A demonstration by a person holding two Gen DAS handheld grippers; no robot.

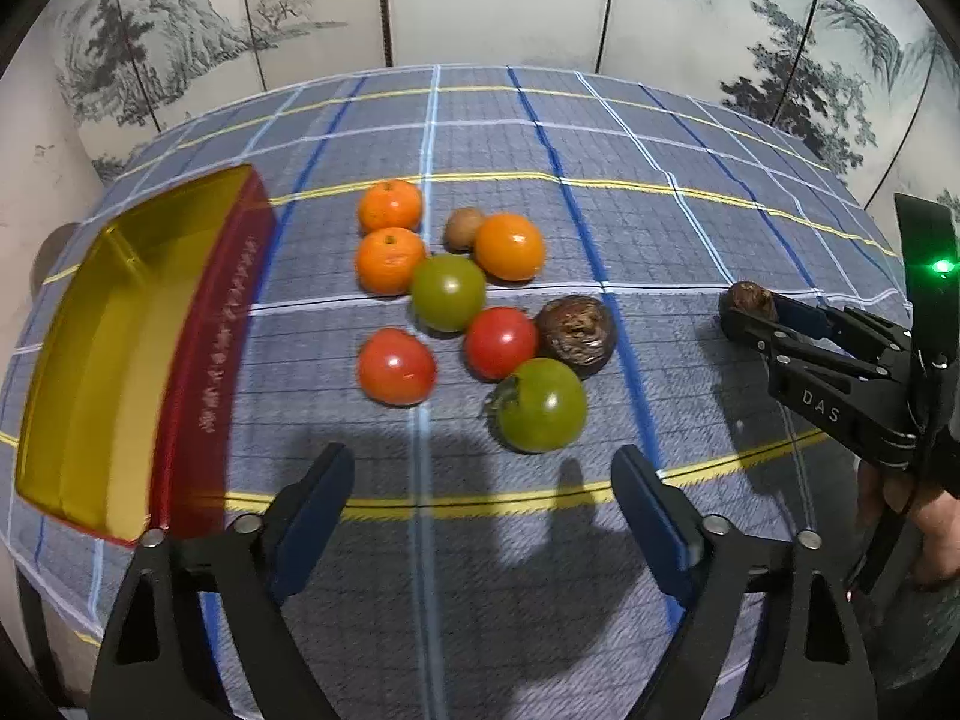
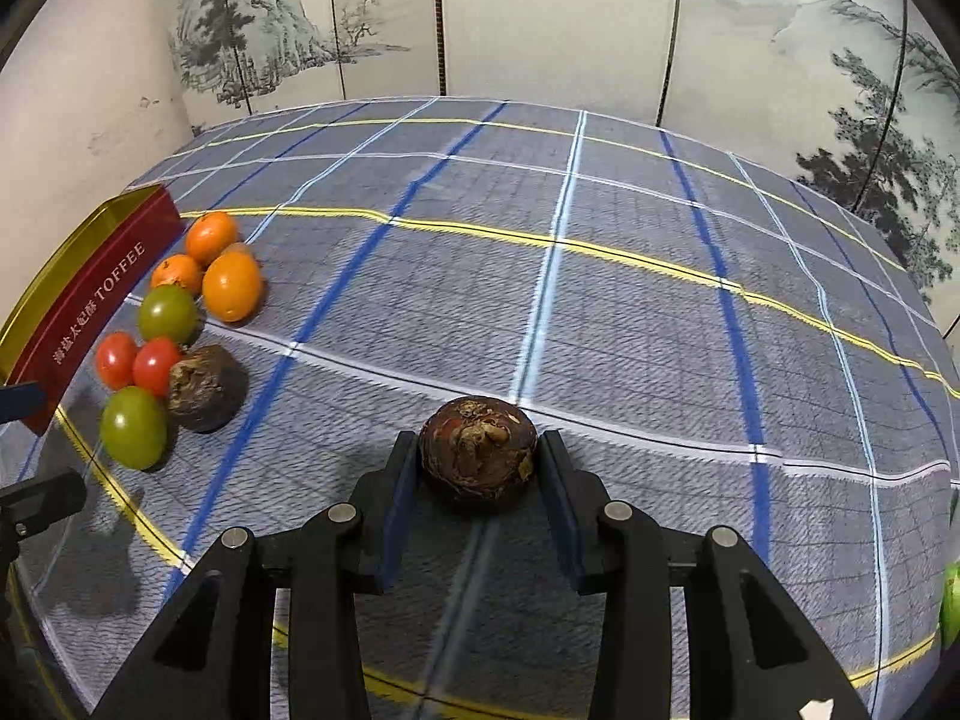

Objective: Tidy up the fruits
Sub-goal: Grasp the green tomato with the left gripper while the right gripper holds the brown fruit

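Between right gripper's [image 2: 478, 450] fingers: dark brown wrinkled fruit [image 2: 477, 450], pads pressing both sides, clamped, held just above checked tablecloth [image 2: 630, 312], well right of the fruit cluster. Left gripper [image 1: 483, 480] spread wide, nothing between fingers, hovering near side of cluster. Cluster: three oranges, nearest [image 1: 509, 246]; small brown kiwi [image 1: 462, 228]; two red tomatoes, one [image 1: 396, 366]; two green tomatoes, one [image 1: 541, 405]; second dark fruit [image 1: 576, 336] touching green tomato. Red-and-gold toffee tin [image 1: 120, 360] open at far left edge. Painted folding screen [image 1: 492, 0] behind table.
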